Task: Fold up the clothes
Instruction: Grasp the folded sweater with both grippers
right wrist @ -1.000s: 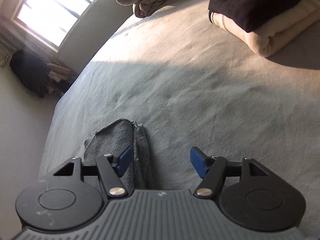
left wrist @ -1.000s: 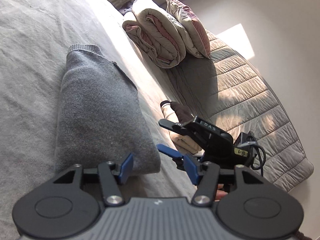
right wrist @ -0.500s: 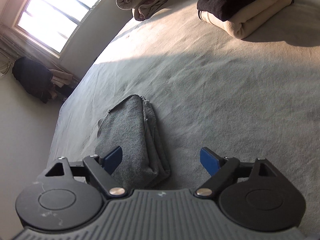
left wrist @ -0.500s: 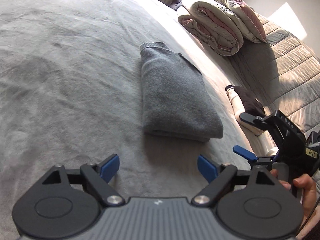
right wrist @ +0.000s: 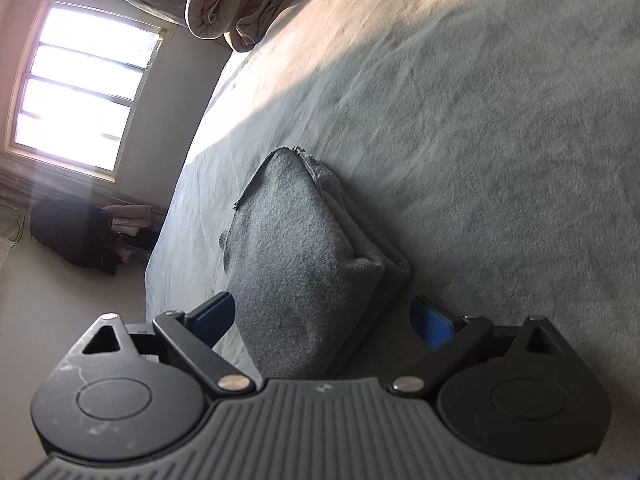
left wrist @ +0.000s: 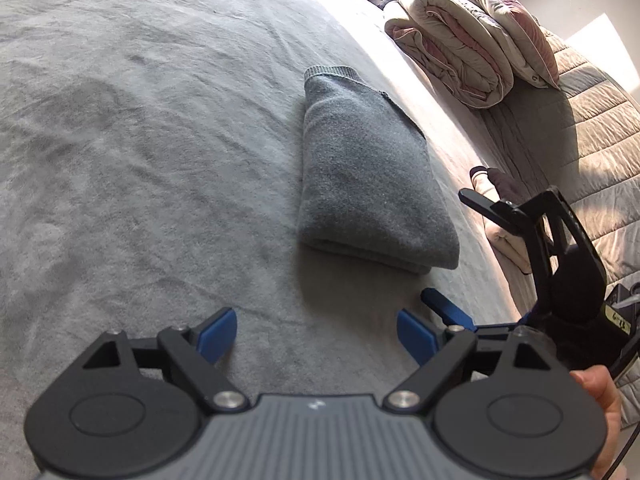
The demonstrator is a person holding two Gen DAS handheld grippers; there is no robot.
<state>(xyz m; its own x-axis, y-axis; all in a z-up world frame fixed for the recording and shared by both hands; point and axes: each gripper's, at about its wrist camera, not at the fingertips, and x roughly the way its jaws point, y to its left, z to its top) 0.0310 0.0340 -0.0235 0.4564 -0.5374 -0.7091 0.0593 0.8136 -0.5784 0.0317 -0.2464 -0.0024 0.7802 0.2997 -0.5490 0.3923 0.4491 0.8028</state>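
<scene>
Grey bedcover (left wrist: 140,160) spreads across the whole bed, with sunlight falling along its far edge. On it lies the folded grey sweater (left wrist: 360,168), a neat rectangle with its ribbed hem toward the far edge, near the rolled duvet (left wrist: 448,52) and a pillow (left wrist: 508,24). Left gripper (left wrist: 316,338) hangs just short of the sweater's near fold, jaws spread wide and empty. Right gripper (right wrist: 324,320) has its jaws opening on either side of the sweater's end, pads clear of the cloth. A window (right wrist: 80,92) glows beyond the bed's edge
</scene>
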